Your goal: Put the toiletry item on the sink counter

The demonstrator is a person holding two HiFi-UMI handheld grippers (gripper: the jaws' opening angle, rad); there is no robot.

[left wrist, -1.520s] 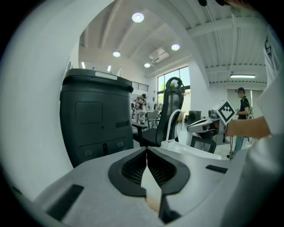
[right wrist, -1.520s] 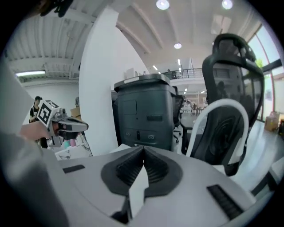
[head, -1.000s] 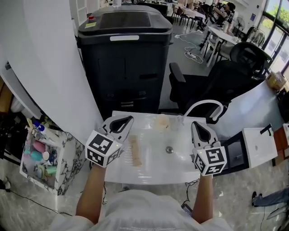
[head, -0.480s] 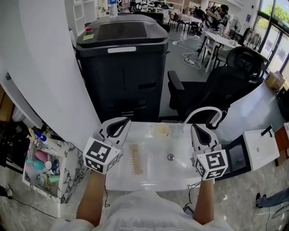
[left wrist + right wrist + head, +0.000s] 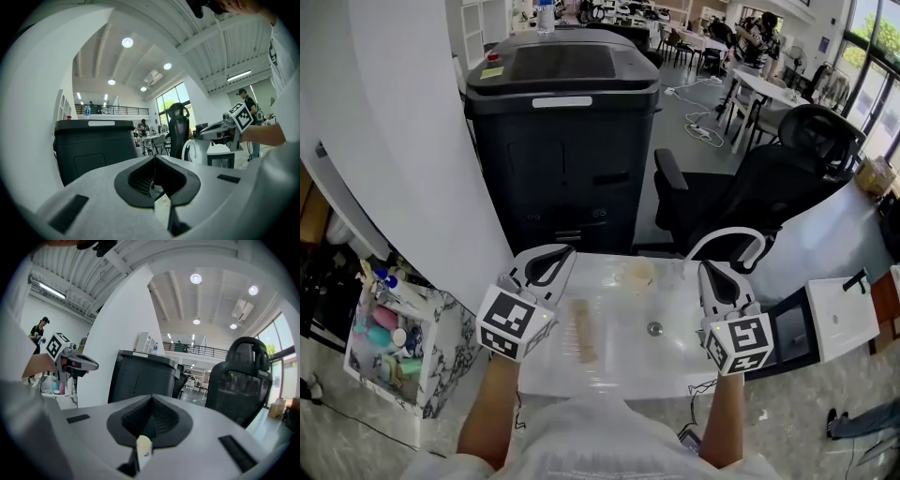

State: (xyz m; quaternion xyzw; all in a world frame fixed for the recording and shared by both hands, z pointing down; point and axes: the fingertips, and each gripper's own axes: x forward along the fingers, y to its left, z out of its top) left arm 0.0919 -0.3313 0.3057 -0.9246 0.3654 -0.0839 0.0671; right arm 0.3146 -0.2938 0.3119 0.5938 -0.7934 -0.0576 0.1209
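A: What do we have in front of us?

B: We look steeply down on a white worktop (image 5: pixel 609 370) with a basin sunk into it. A drain (image 5: pixel 654 328) sits near its middle, and a white arched faucet (image 5: pixel 727 236) rises at its far right corner. A person's two forearms reach over the near edge, each holding a hand-held gripper.

A: Where is the toiletry item?

B: We find the toiletry item (image 5: pixel 581 328), a long tan piece, lying flat on the left half of the worktop, between the left edge and the drain. Its length runs from the near edge toward the far edge. Nothing grips it. A pale cup (image 5: pixel 636 274) stands by the middle of the far edge.

A: And the grippers?

B: The left hand-held gripper (image 5: pixel 562 253) is held over the far left corner, pointing away from the person. Its marker cube shows just left of the toiletry item. In the left gripper view we see its jaws clenched, tips meeting, with nothing held. The right hand-held gripper (image 5: pixel 710 272) is over the right edge, beside the faucet's foot. Its own view shows its jaws clenched too. A small cream piece shows low behind the closed tips, and we cannot tell what it is.

A: What surrounds the worktop?

B: Beyond the far edge we see a large black machine (image 5: pixel 562 122) and a black office chair (image 5: pixel 769 187). Left of the worktop stands a marble-patterned shelf (image 5: pixel 441 347) holding bottles.
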